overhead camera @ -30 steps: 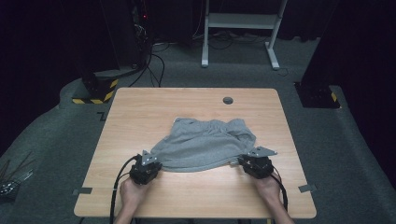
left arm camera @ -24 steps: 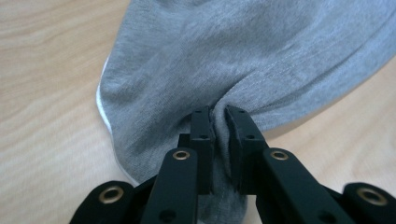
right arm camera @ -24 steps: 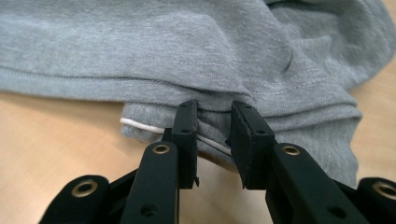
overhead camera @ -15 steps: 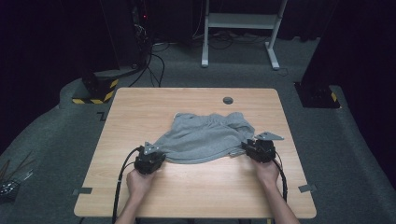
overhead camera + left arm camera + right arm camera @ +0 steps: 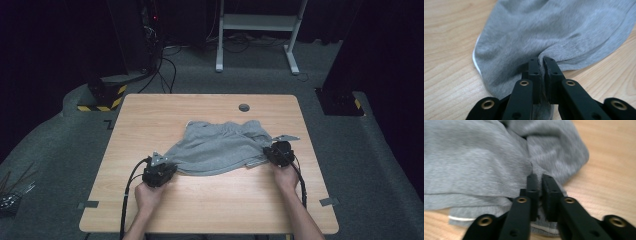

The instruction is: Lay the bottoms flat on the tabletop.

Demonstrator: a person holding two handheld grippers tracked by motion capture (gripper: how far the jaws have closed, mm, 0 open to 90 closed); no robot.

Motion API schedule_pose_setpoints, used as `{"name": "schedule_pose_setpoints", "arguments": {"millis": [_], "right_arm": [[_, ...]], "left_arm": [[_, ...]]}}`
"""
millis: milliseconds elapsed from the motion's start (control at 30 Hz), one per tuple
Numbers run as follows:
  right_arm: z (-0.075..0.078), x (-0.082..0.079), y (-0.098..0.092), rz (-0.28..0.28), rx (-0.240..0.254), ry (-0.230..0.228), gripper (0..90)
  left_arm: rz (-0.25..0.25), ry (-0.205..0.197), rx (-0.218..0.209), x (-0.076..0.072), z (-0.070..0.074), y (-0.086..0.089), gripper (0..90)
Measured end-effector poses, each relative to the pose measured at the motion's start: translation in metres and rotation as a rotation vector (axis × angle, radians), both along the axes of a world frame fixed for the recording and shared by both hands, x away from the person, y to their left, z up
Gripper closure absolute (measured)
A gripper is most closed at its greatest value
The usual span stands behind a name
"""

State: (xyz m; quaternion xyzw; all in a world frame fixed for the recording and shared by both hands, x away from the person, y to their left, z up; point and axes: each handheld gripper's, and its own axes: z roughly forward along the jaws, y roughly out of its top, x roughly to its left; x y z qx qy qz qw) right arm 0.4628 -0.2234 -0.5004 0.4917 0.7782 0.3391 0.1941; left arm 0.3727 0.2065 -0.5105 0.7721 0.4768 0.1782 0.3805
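Grey garment [image 5: 220, 148], crumpled, mid-table, spread w/ near edge bunched at both ends, white trim

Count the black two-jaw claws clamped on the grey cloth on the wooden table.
2. The left claw pinches the grey cloth garment at its near-left edge; the right claw pinches its right edge.

My 2 black grippers, left [image 5: 161, 169] and right [image 5: 276, 151], pinch a heather-grey garment [image 5: 217, 146] with a thin white edge stripe on a pale, wood-grained table [image 5: 210, 205].
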Motion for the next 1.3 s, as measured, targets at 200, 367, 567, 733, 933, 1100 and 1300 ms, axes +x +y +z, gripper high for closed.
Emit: {"name": "schedule_pose_setpoints", "arguments": {"millis": [200,367,567,733,933,1100,1300], "right_arm": [[0.026,-0.021,-0.002,0.057,0.043,-0.099,86.3],[0.036,-0.044,-0.004,0.109,0.025,-0.128,85.4],[0.014,-0.044,-0.008,0.107,0.006,-0.021,78.6],[0.011,-0.043,-0.005,0.094,0.016,-0.052,70.4],[0.010,-0.040,0.000,0.118,0.001,-0.047,90.0],[0.022,-0.055,-0.006,0.130,0.014,-0.111,90.0],[0.021,-0.060,0.000,0.168,0.021,-0.107,77.2]], "left_arm": [[-0.016,-0.043,-0.041,-0.009,0.015,0.002,85.2],[-0.033,-0.061,-0.045,-0.019,0.021,0.004,85.2],[-0.047,-0.034,-0.033,-0.022,0.015,0.002,85.1],[-0.051,-0.034,-0.023,-0.023,0.016,0.002,85.2],[-0.046,-0.054,-0.040,-0.025,0.023,0.006,85.1],[-0.039,-0.076,-0.054,-0.030,0.028,0.012,85.2],[-0.044,-0.069,-0.053,-0.028,0.025,0.009,85.1]]}}
